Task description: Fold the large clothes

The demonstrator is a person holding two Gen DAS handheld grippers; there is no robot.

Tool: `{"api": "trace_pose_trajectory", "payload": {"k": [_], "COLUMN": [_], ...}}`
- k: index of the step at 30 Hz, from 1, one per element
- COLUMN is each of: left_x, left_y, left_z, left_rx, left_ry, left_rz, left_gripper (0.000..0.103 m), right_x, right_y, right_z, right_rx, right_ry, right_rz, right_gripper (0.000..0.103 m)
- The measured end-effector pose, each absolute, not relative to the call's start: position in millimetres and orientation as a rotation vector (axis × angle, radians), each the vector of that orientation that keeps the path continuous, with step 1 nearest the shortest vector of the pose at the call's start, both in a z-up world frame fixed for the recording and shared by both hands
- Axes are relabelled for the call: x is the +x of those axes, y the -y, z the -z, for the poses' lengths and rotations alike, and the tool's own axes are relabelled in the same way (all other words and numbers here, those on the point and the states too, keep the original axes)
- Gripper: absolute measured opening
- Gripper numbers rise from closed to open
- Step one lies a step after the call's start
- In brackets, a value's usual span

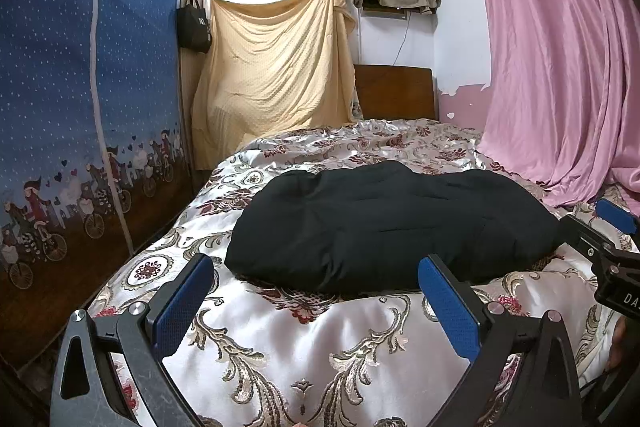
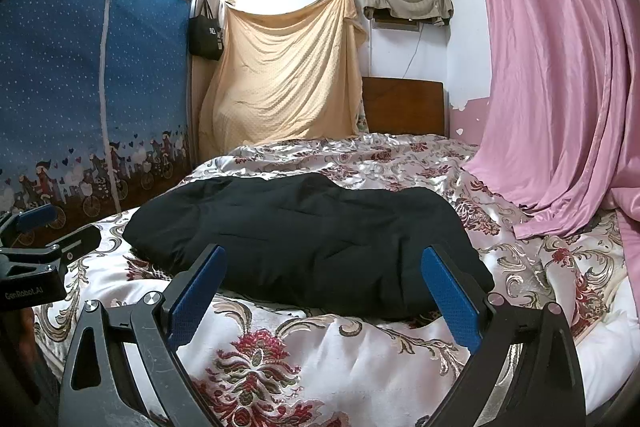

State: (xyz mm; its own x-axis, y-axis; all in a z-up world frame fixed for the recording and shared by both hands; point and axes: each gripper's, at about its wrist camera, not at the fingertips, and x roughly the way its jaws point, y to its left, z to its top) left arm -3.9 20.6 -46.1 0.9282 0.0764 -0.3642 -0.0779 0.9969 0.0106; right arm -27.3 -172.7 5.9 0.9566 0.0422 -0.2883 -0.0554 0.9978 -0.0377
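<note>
Left gripper (image 1: 316, 275) and right gripper (image 2: 322, 265) both spread wide, nothing held. Folded black garment (image 1: 384, 223) lies on floral bedspread (image 1: 360, 343) just ahead of both, untouched by their fingertips. Pink curtain (image 1: 560, 67) hangs right.

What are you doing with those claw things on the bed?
A person holds a claw in each hand, working on folding a big piece of clothing. The black garment lies bunched in a thick bundle on the flowery bedspread. The left claw and the right claw both hover open just in front of it, gripping nothing. The pink curtain hangs beside the bed.
</note>
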Motion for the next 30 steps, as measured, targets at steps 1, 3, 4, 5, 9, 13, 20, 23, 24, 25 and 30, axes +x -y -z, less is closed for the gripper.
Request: {"api": "trace_pose_trajectory", "payload": {"k": [1,3,4,5,9,13,20,23,24,25,30], "left_x": [-4.0,-3.9,-4.0,-4.1,-4.2,-4.5,-4.8,-5.0,-5.0,-5.1,-5.4], "left_y": [-20.5,-20.6,-20.5,-20.5,-20.5,-20.1,-19.7,-19.7,-19.8,-19.6,-19.6], "left_z": [46.3,46.0,46.3,46.2,46.2,46.8,46.9,47.3,47.0,46.9,47.0], "left_rx": [-0.004,-0.004,-0.004,-0.004,-0.003,-0.003,-0.002,-0.003,-0.003,-0.003,-0.003], "left_ry": [-0.373,-0.373,-0.373,-0.373,-0.372,-0.373,-0.372,-0.372,-0.371,-0.371,-0.371], "left_rz": [-0.079,-0.08,-0.079,-0.079,-0.079,-0.079,-0.081,-0.08,-0.08,-0.08,-0.08], "left_gripper": [0.103,0.103,0.103,0.103,0.103,0.103,0.103,0.103,0.103,0.103,0.103], "right_x": [-27.3,-27.4,-27.3,-27.4,-28.1,-28.2,-28.7,-28.6,-29.0,-29.3,-30.4], "right_y": [172.4,172.4,172.3,172.7,169.6,168.8,166.8,166.6,167.2,167.5,166.5], "right_z": [-6.0,-5.9,-5.9,-5.8,-7.5,-7.8,-8.4,-7.9,-7.7,-7.5,-7.9], "right_rx": [-0.045,-0.045,-0.045,-0.045,-0.043,-0.042,-0.042,-0.042,-0.042,-0.041,-0.041], "right_ry": [-0.291,-0.292,-0.291,-0.291,-0.287,-0.285,-0.283,-0.285,-0.285,-0.284,-0.283], "right_rz": [-0.049,-0.049,-0.049,-0.049,-0.049,-0.05,-0.049,-0.048,-0.049,-0.049,-0.048], "right_gripper": [0.096,0.096,0.096,0.096,0.096,0.096,0.096,0.096,0.096,0.096,0.096]}}
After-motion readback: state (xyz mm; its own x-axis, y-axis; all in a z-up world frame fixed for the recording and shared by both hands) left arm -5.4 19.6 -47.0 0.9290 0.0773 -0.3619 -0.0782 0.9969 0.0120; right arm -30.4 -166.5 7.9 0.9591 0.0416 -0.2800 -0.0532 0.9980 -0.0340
